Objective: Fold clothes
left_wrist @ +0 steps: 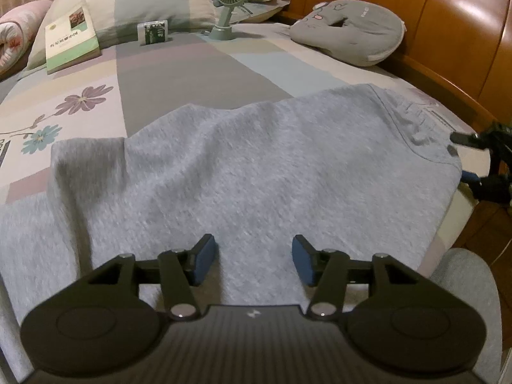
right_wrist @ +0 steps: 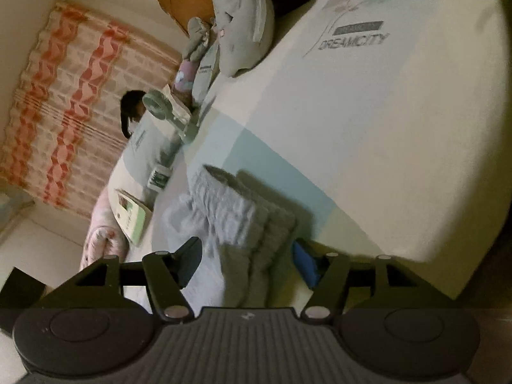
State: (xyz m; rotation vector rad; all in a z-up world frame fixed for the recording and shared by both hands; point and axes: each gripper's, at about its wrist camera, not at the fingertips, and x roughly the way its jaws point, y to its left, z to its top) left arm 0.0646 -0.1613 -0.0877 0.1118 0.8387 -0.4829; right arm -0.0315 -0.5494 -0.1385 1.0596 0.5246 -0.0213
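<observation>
1. Two grippers work over one grey sweatshirt (left_wrist: 256, 160) that lies spread on a patchwork bed sheet (left_wrist: 192, 73).
2. Left gripper (left_wrist: 255, 260): its jaws stand apart, blue pads facing each other, and they hover over the near part of the sweatshirt. Fabric shows in the gap between them, but the pads do not press on it, so nothing is held.
3. From this gripper the sweatshirt runs crosswise, its long axis going from the left of the jaws to their right. A flatter layer pokes out at the far left, and the ribbed hem end (left_wrist: 422, 128) sits at the far right, close to the right gripper.
4. Its look: light heather grey, fleecy knit, softly rumpled with shallow folds, and a curved seam near the right end.
5. Beyond the jaws, past the garment, from left to right: a book (left_wrist: 72, 36) leaning on a pillow (left_wrist: 153, 3), a small box (left_wrist: 153, 33), a green desk fan (left_wrist: 231, 3), and a grey round cushion (left_wrist: 348, 35) by the wooden bed frame (left_wrist: 448, 25).
6. Right gripper (right_wrist: 248, 264): this view is rolled sideways and blurred. Its jaws are parted, and the bunched ribbed hem (right_wrist: 243, 214) stands between them; the pads sit clear of the cloth on both sides, so it grips nothing.
7. Ahead of these jaws the garment's hem rises in wrinkled gathers, with the pale sheet on the right.
</observation>
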